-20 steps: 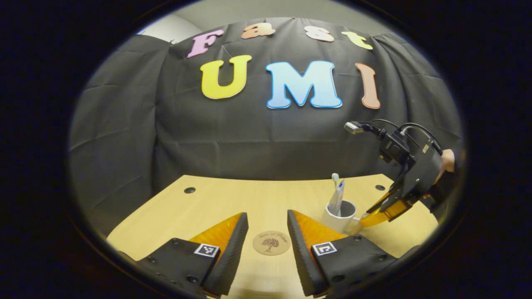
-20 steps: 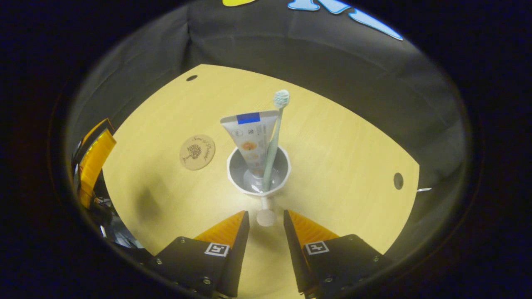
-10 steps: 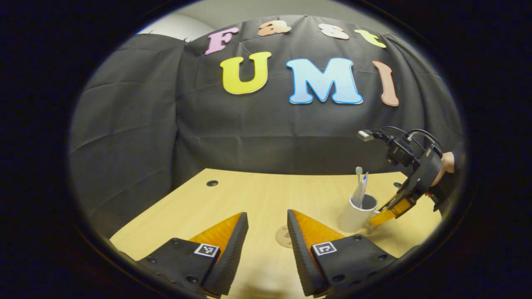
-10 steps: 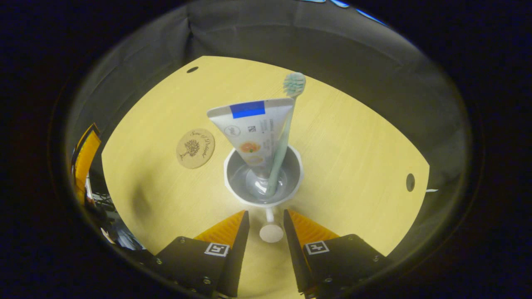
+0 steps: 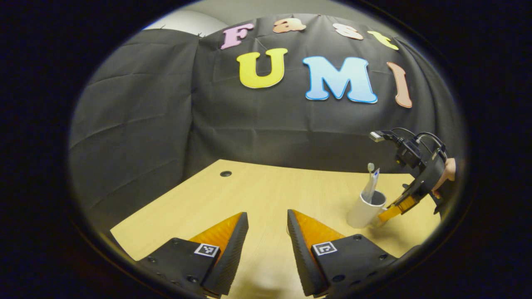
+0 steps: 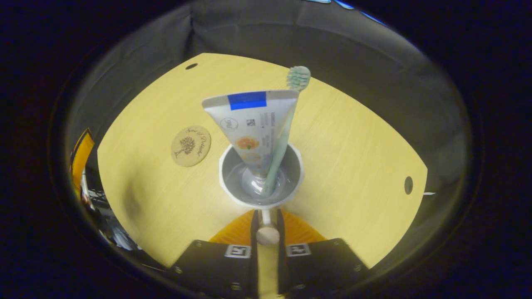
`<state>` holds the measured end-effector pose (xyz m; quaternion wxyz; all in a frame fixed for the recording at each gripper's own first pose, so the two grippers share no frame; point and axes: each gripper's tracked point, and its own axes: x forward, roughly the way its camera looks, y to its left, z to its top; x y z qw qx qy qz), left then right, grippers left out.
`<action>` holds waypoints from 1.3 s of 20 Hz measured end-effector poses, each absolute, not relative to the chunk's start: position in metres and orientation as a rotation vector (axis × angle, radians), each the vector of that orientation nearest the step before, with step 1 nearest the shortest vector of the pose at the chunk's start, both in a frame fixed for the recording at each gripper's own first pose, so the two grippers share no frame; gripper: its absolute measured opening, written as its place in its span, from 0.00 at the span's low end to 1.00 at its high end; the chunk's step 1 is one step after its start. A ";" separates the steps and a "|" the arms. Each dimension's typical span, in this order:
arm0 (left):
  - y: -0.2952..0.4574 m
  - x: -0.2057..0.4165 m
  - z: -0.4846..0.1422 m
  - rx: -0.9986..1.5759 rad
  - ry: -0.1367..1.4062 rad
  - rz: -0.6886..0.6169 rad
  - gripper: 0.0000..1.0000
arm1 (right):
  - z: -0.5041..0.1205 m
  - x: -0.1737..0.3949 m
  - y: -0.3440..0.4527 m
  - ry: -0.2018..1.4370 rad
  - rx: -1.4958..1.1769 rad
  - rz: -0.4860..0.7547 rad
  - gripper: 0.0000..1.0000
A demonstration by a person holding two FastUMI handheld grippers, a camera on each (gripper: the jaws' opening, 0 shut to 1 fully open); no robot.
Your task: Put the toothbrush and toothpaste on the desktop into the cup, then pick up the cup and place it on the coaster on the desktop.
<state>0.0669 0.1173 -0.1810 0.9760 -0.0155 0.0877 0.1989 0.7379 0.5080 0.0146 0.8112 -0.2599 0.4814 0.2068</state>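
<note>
A: How was the right gripper [image 6: 266, 222] set?
B: Its fingers were closed on the handle [image 6: 266, 232] of the cup [image 6: 261, 200]; brush [image 6: 286, 124] and paste [image 6: 251, 124] stood inside.
A: The coaster [image 6: 191, 146]?
B: At ten o'clock, apart.
A: The left gripper [image 5: 267, 220]?
B: Held wide, nothing gripped.

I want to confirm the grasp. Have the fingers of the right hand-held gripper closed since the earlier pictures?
Yes. The right hand-held gripper has closed its fingers inward onto the cup handle; the cup stays beside the coaster.
</note>
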 end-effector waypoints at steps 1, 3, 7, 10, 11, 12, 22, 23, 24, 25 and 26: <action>0.116 0.066 -0.180 -0.029 0.175 0.400 0.67 | 0.018 0.735 0.508 1.028 -0.555 0.444 0.13; 0.113 0.067 -0.178 -0.020 0.172 0.398 0.67 | 0.020 0.737 0.509 1.019 -0.548 0.441 0.14; 0.106 0.057 -0.178 -0.011 0.167 0.391 0.66 | 0.028 0.742 0.518 0.976 -0.509 0.432 0.14; 0.105 0.058 -0.175 -0.010 0.170 0.388 0.66 | 0.026 0.742 0.519 0.979 -0.497 0.427 0.09; 0.105 0.059 -0.175 -0.008 0.171 0.389 0.66 | 0.025 0.741 0.520 0.980 -0.495 0.425 0.10; 0.107 0.061 -0.174 -0.007 0.171 0.389 0.66 | 0.025 0.741 0.520 0.978 -0.496 0.424 0.09; 0.113 0.054 -0.173 0.003 0.171 0.402 0.66 | 0.021 0.739 0.523 0.918 -0.450 0.382 0.05; 0.114 0.053 -0.173 0.005 0.171 0.403 0.66 | 0.021 0.738 0.523 0.912 -0.443 0.376 0.06; 0.115 0.053 -0.172 0.005 0.171 0.403 0.66 | 0.021 0.738 0.523 0.908 -0.442 0.373 0.05; 0.116 0.053 -0.172 0.005 0.170 0.403 0.66 | 0.022 0.737 0.524 0.900 -0.444 0.375 0.05; 0.116 0.052 -0.172 0.006 0.170 0.403 0.66 | 0.023 0.737 0.525 0.893 -0.443 0.378 0.05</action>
